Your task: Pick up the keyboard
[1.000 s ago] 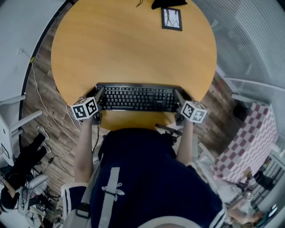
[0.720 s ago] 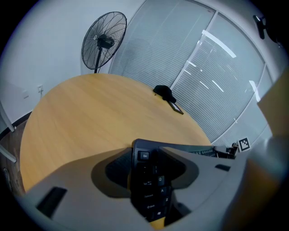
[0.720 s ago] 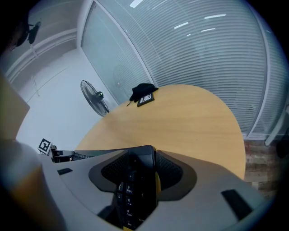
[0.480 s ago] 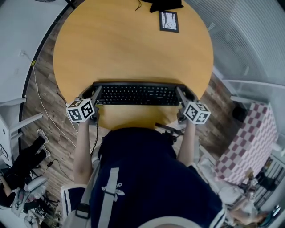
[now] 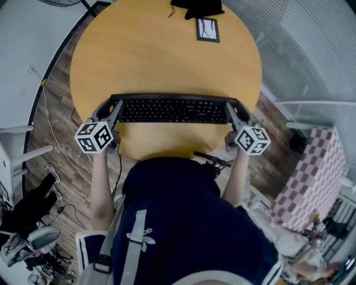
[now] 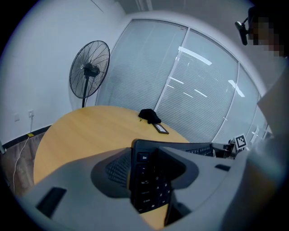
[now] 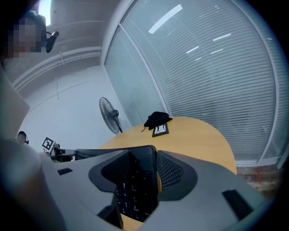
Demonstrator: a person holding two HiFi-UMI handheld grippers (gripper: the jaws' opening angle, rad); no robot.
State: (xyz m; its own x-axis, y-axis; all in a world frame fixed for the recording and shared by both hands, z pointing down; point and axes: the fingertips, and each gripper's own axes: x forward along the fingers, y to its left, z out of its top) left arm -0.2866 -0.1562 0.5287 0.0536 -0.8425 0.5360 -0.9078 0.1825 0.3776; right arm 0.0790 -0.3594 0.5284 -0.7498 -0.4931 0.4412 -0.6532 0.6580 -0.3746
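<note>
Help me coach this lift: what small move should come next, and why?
Probably raise both grippers together, level. The left gripper and right gripper each have tongs shut on one end of the black keyboard, over the round wooden table; I can't tell whether it has cleared the top, and uneven lifting might twist it loose.

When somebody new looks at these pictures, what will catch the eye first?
The black keyboard stretches across the near part of the round wooden table, gripped at its ends by the left gripper and the right gripper. At the table's far edge sit a small framed picture and a black lump.
</note>
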